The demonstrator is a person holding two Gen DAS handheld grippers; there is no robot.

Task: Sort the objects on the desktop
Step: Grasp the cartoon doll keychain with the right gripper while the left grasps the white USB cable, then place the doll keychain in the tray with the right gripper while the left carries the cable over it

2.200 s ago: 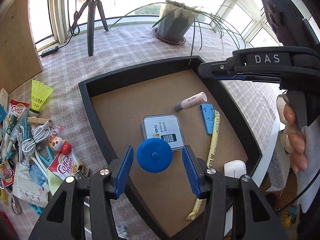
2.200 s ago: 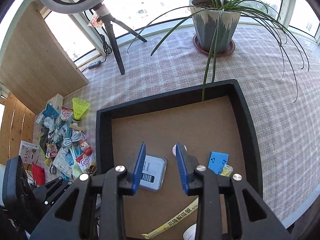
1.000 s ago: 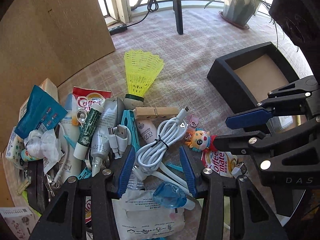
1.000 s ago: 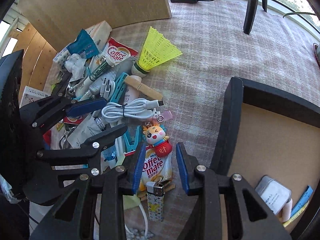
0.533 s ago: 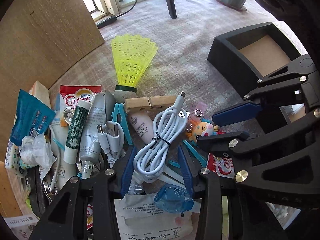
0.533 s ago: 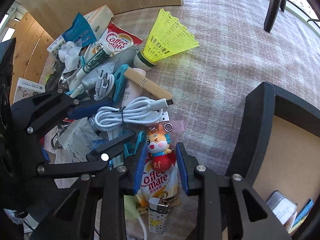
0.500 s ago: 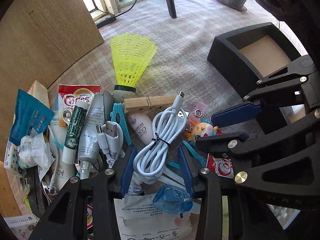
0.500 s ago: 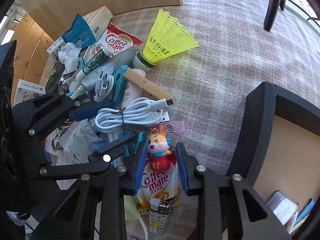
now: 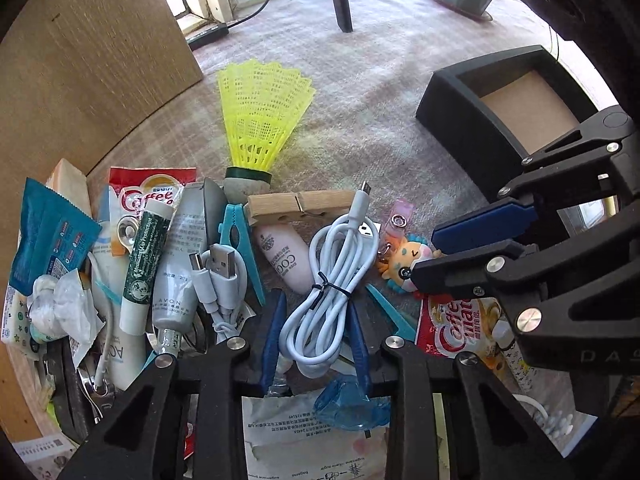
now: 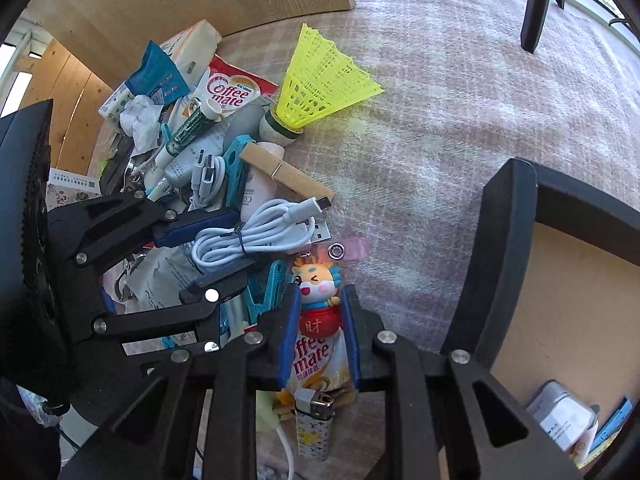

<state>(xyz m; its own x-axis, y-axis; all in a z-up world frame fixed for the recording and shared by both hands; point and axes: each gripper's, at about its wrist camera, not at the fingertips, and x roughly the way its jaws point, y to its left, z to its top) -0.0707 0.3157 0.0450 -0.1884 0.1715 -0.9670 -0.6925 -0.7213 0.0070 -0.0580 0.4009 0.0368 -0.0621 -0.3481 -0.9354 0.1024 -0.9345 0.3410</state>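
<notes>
Desktop objects (image 9: pixel 168 264): most unsorted, few in tray (image 10: pixel 500 264) | left fingers (image 9: pixel 316 336) straddling cable (image 9: pixel 332 280), right fingers (image 10: pixel 318 328) around doll (image 10: pixel 316 296), neither closed

Both wrist views look steeply down from close above the clutter on the table. Each shows the white cable (image 9: pixel 332 280) (image 10: pixel 256 236), the yellow shuttlecock (image 9: pixel 260 116) (image 10: pixel 320 84) and the black tray (image 9: pixel 472 128) (image 10: pixel 496 264), which sits at the right of either frame.
</notes>
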